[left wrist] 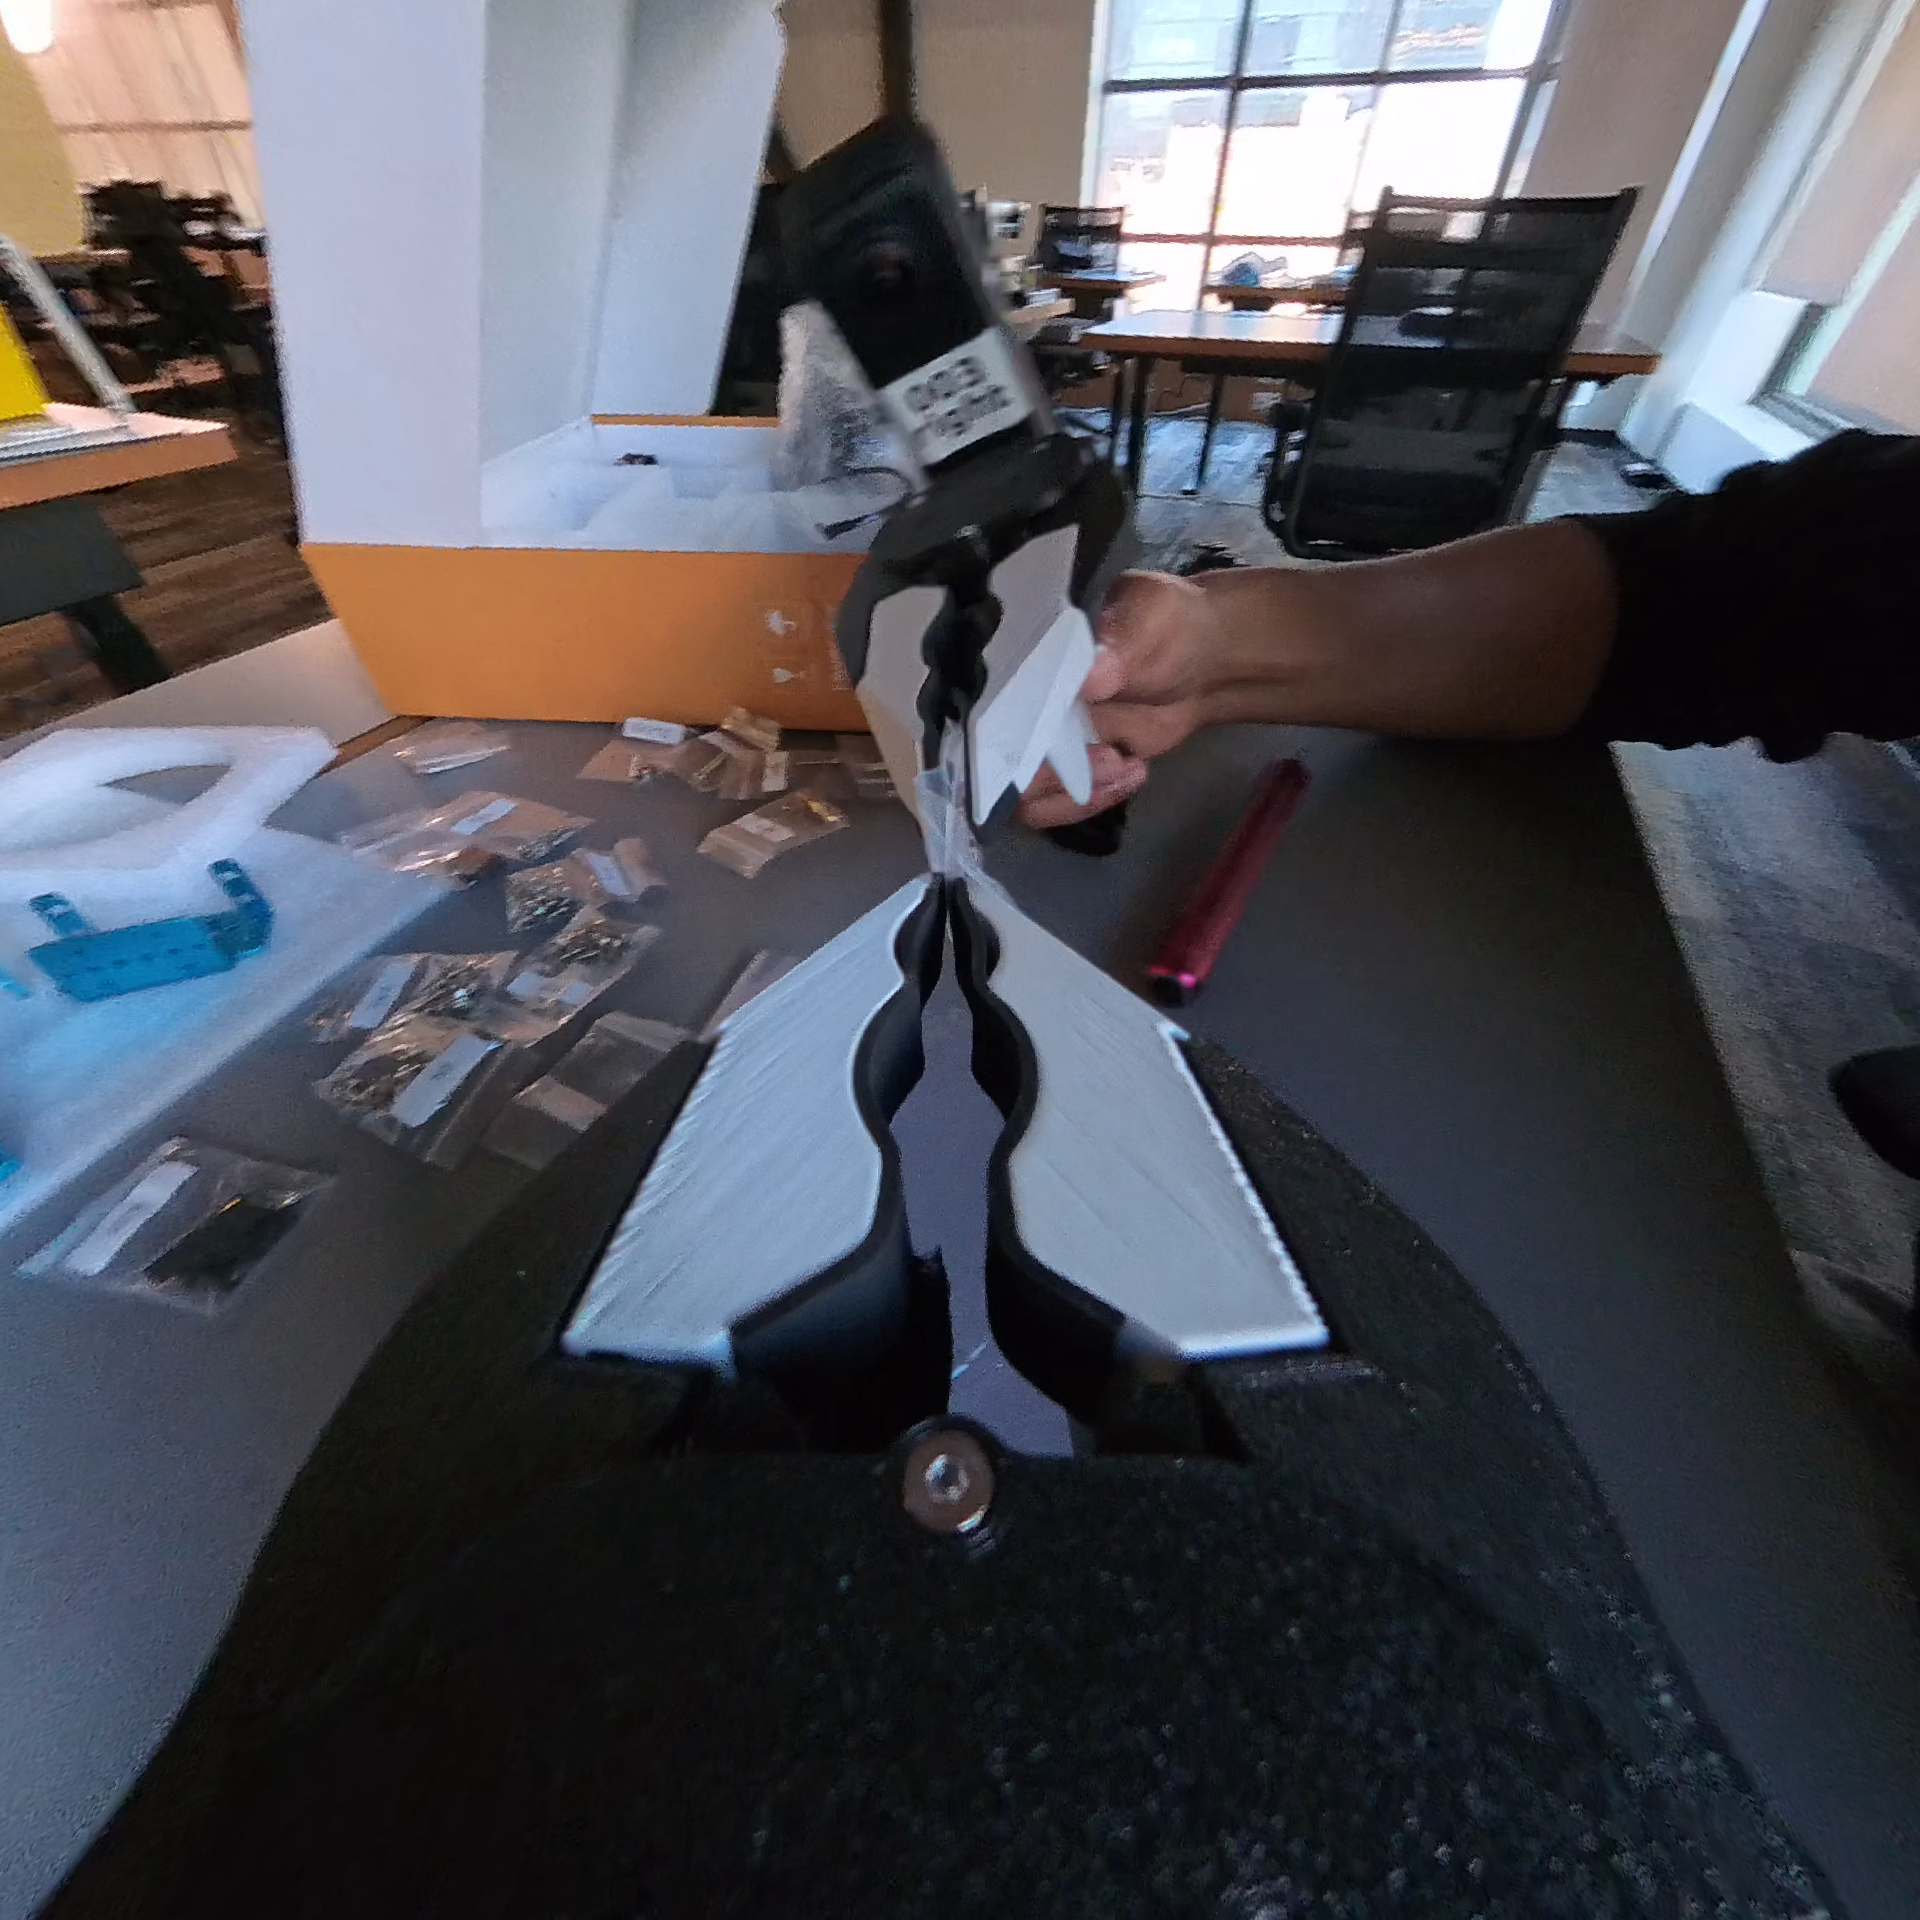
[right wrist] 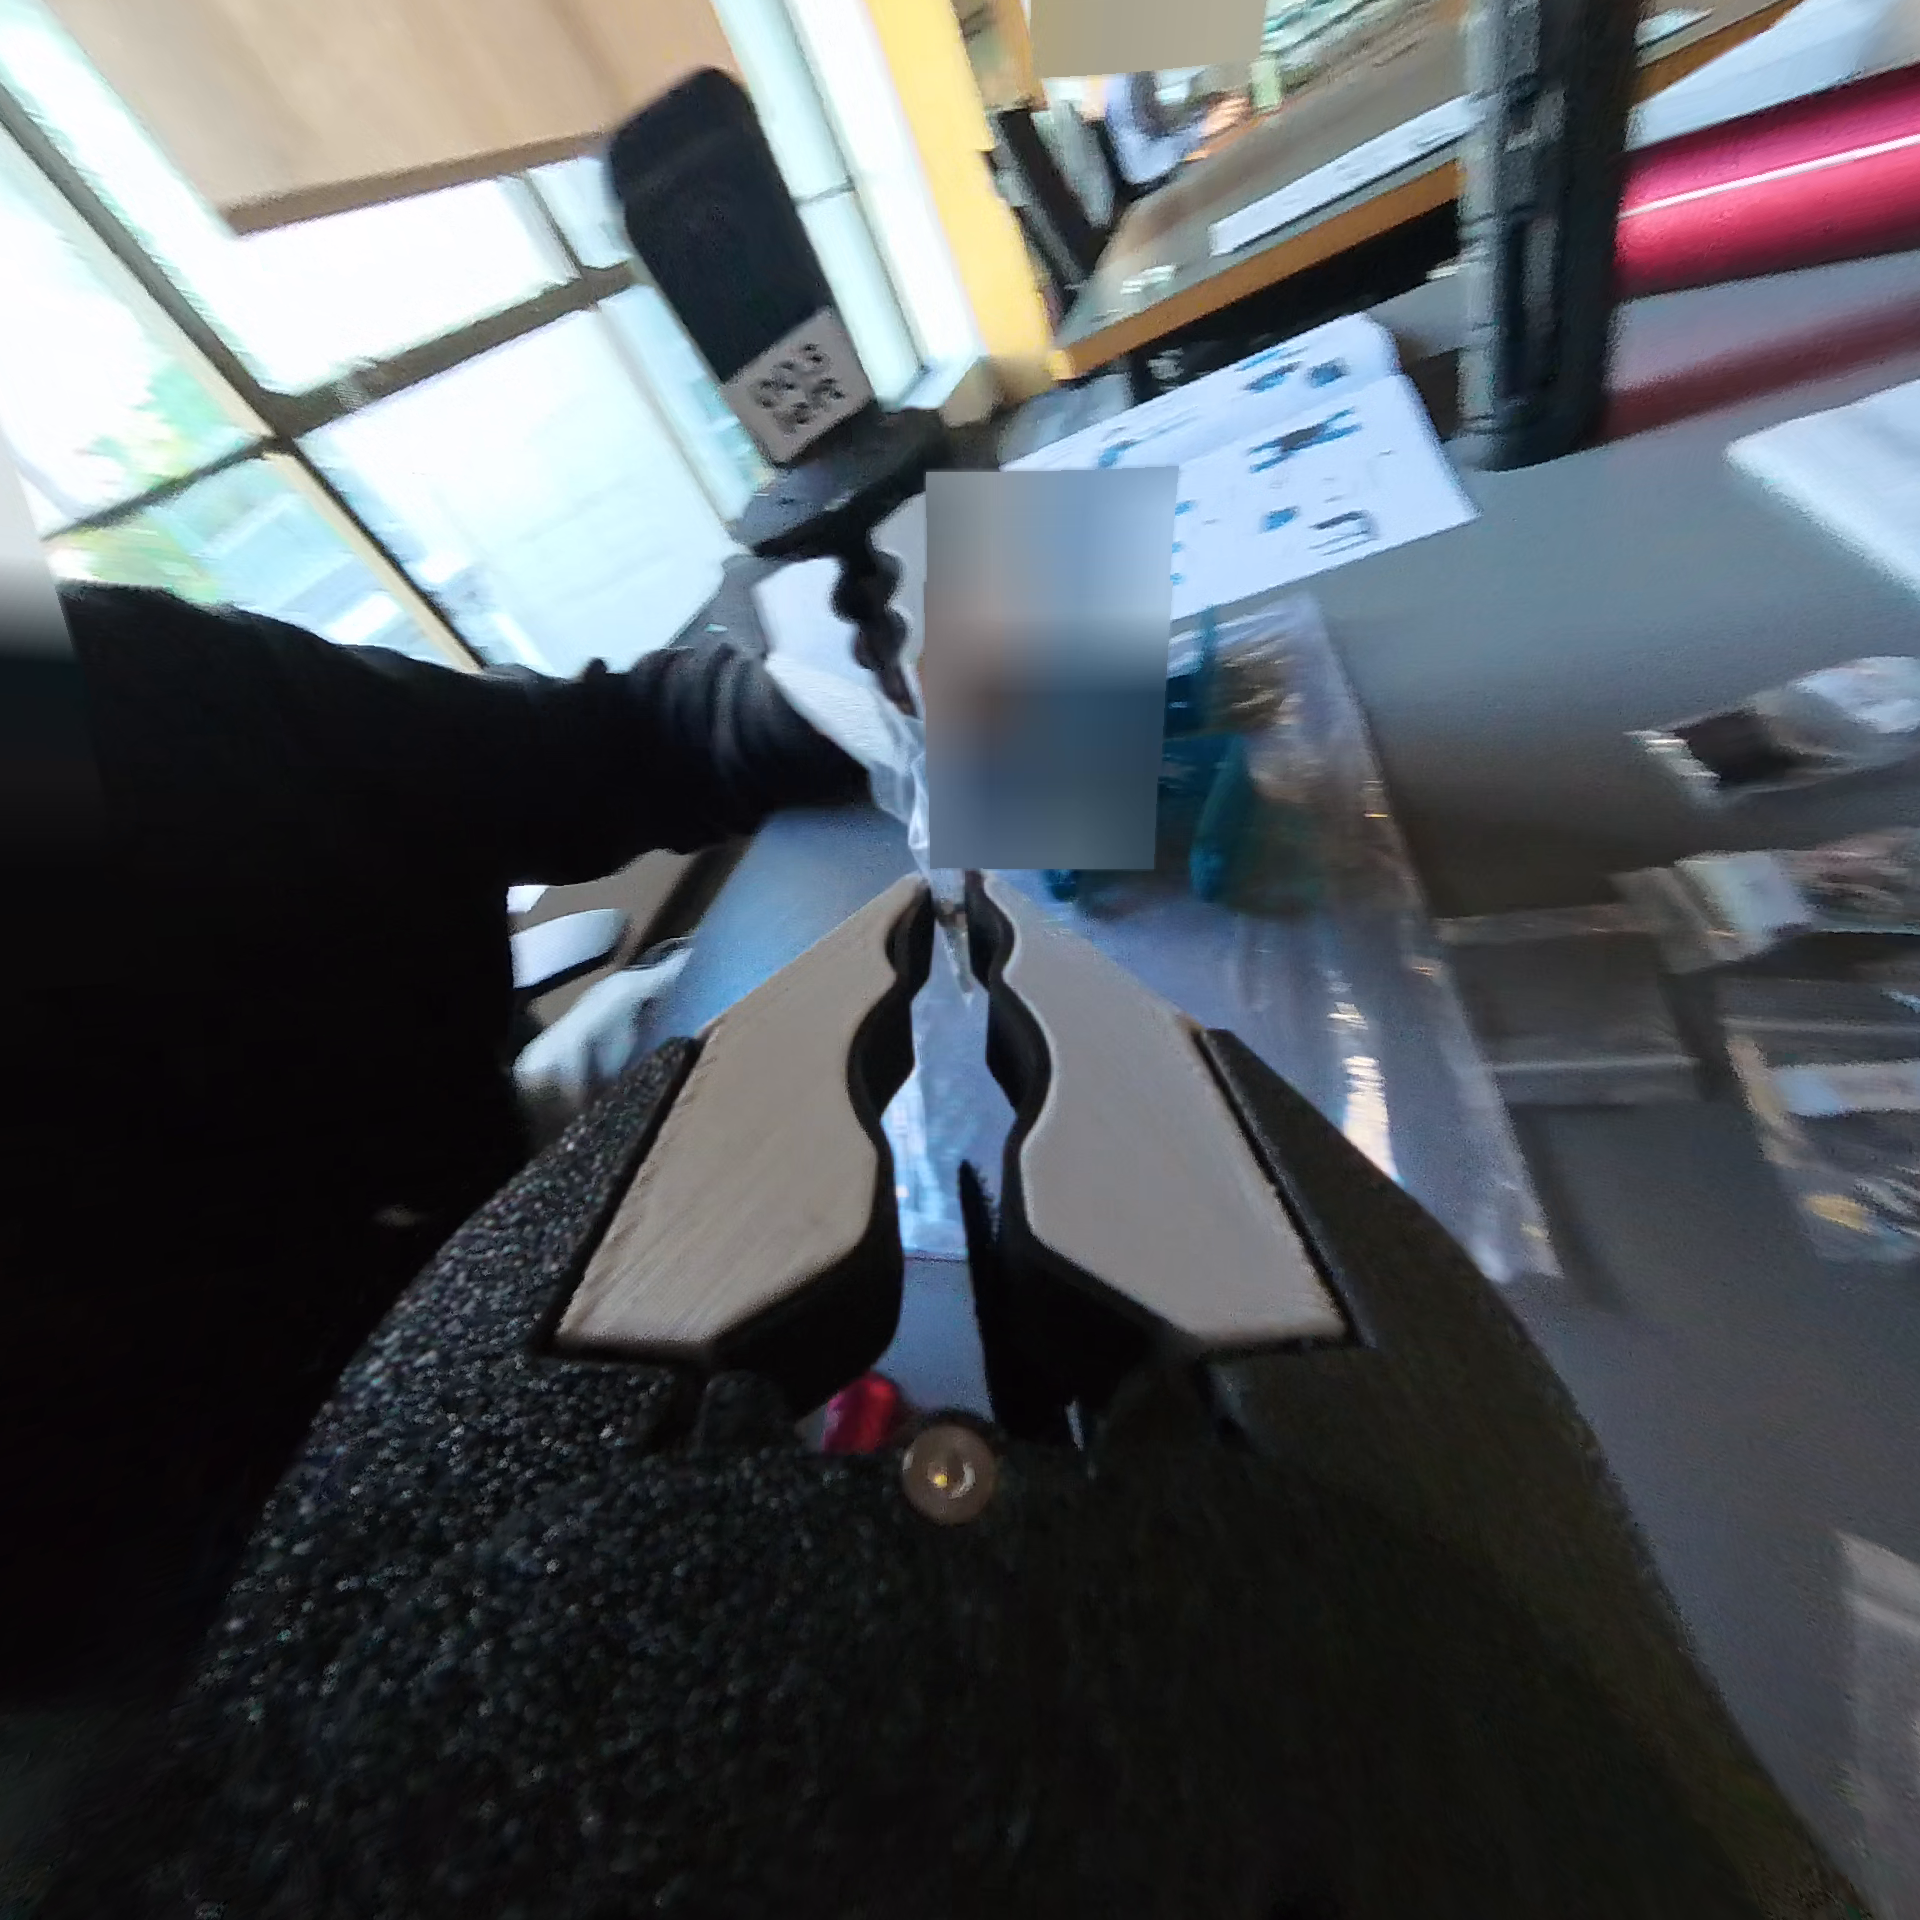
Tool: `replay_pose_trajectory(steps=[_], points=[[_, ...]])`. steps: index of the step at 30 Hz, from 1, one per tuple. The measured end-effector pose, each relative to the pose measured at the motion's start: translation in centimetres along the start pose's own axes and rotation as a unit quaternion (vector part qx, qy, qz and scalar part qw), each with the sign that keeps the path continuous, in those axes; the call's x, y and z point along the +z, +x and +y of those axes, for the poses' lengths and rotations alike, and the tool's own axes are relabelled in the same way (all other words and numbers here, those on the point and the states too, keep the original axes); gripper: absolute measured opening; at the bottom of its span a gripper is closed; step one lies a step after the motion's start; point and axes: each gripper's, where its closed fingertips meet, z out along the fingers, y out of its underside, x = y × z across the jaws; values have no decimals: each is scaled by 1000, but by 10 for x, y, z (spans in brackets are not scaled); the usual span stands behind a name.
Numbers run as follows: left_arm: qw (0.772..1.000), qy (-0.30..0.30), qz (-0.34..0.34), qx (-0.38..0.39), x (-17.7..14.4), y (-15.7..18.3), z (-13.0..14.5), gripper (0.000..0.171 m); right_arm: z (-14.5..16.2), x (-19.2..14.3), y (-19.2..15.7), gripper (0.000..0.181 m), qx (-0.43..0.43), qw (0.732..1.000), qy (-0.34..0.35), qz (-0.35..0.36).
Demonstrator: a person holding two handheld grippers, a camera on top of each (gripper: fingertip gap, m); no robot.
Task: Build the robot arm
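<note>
My left gripper (left wrist: 943, 885) is shut at the tips on the lower end of a small clear plastic bag (left wrist: 951, 821), held above the dark table (left wrist: 1403, 1039). My right gripper (left wrist: 948, 727), gripped by a hand (left wrist: 1153, 665), comes down from above and pinches the same bag's upper end. In the right wrist view my right gripper (right wrist: 954, 902) is shut on the clear bag (right wrist: 906, 779). The left gripper (right wrist: 883, 665) faces it on the bag's far end, with a dark sleeve (right wrist: 416, 748) behind it. The bag is stretched between the two grippers.
Several small hardware bags (left wrist: 499, 987) lie scattered on the table's left. White foam (left wrist: 125, 790) and a blue metal bracket (left wrist: 145, 935) sit far left. An orange-and-white box (left wrist: 582, 623) stands behind. A red cylinder (left wrist: 1226, 883) lies right. An office chair (left wrist: 1455, 364) stands beyond. My two grippers' fingertips are within a few centimetres of each other. Left tips and right tips are each some 30 cm from the blue metal bracket (left wrist: 145, 935).
</note>
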Motion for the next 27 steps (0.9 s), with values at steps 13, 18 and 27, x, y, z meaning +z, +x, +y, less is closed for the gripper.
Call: replay_pose_trajectory(steps=[13,18,27], points=[[985,-34,-134,-104,8,-45,15,0,-8,34,14,27,-155,955,-71,241],[984,-41,-134,-110,12,-42,19,0,-7,29,25,18,-132,953,-70,265],[984,-45,-128,-118,17,-38,22,0,-2,26,33,24,-151,941,-95,286]])
